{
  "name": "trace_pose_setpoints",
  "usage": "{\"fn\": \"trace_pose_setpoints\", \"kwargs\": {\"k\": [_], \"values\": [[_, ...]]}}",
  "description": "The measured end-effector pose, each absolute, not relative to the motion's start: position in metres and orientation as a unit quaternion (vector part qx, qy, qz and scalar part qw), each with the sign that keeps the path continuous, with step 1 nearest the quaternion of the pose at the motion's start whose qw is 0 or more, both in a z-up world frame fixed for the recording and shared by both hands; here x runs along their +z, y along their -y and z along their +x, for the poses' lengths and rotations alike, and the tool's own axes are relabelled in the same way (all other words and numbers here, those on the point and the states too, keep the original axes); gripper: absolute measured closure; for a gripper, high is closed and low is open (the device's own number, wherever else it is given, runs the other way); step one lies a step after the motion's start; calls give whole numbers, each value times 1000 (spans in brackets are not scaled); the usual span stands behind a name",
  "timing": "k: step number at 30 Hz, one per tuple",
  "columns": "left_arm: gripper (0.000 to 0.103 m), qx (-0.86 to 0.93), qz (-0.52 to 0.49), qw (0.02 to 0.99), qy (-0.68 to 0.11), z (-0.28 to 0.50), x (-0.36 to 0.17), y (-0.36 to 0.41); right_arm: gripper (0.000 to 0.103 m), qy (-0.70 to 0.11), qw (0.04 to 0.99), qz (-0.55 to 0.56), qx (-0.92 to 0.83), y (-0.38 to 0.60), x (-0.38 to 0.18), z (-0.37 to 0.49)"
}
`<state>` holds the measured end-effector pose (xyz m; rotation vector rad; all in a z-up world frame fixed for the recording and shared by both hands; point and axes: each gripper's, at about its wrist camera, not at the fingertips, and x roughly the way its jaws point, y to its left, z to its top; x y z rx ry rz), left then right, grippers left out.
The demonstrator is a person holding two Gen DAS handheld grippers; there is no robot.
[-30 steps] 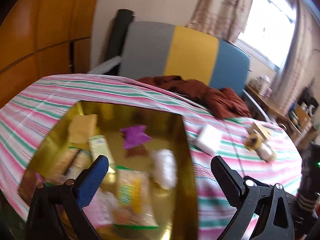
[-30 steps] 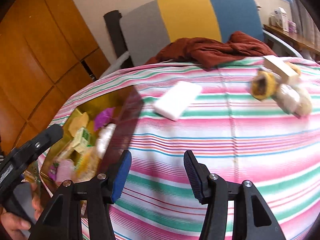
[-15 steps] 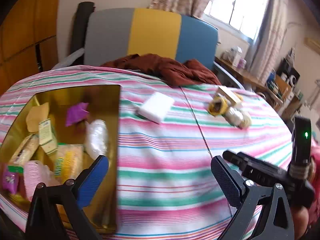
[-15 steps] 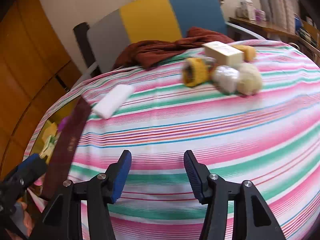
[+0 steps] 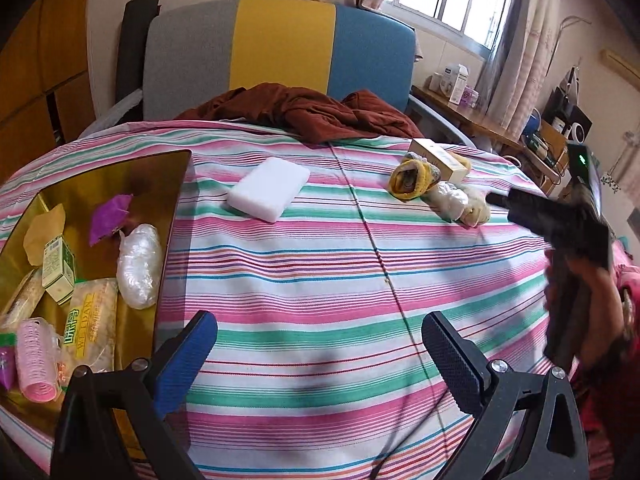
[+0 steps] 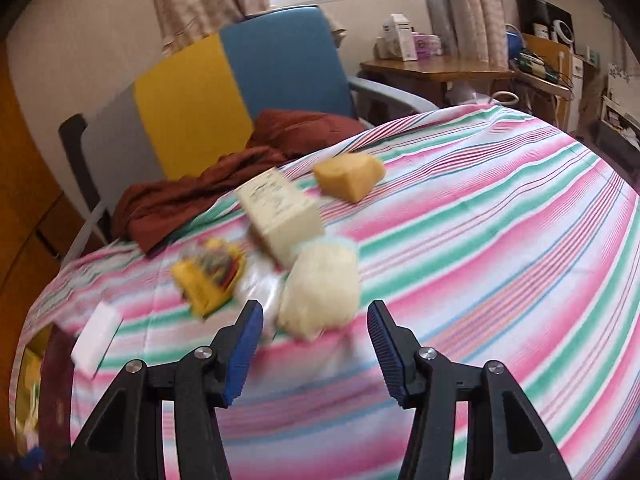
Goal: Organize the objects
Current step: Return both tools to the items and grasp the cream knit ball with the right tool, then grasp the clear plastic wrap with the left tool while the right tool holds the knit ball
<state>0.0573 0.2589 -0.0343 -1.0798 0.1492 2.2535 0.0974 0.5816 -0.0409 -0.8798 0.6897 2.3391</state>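
Observation:
A gold tray (image 5: 168, 184) at the left of the striped table holds several packets, a pink roller (image 5: 36, 360) and a clear wrapped bundle (image 5: 138, 266). A white block (image 5: 268, 188) lies mid-table. At the right lie a yellow roll (image 5: 410, 178), a cream box (image 5: 438, 158) and pale wrapped bundles (image 5: 460, 204). My left gripper (image 5: 320, 344) is open and empty over bare cloth. My right gripper (image 6: 316, 344) is open and empty, just short of a cream bundle (image 6: 320, 292), with the yellow roll (image 6: 212, 272), cream box (image 6: 280, 208) and an orange sponge (image 6: 348, 174) beyond.
A brown cloth (image 5: 304, 108) lies at the table's far edge against a grey, yellow and blue chair (image 5: 280, 48). A wooden desk (image 6: 436, 68) with boxes stands at the right by the window. Wooden cabinets are on the left.
My left gripper has swung from above the tray to the right over the cloth. My right gripper has moved right and closer to the group of objects. Both stay open.

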Motion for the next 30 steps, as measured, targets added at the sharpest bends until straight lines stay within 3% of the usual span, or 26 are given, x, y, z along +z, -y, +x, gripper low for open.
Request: {"fn": "trace_pose_setpoints", "kwargs": {"k": [7, 18, 22, 30], "values": [[0, 851, -425, 303, -65, 58, -43, -262, 49, -299, 246, -358, 850, -619, -68, 63], [0, 852, -420, 304, -71, 38, -40, -291, 53, -244, 254, -345, 870, -603, -72, 112], [0, 847, -417, 319, -80, 34, -39, -321, 53, -230, 302, -336, 862, -612, -71, 140], [0, 810, -440, 381, -76, 25, -49, -411, 53, -233, 311, -313, 867, -615, -75, 147]]}}
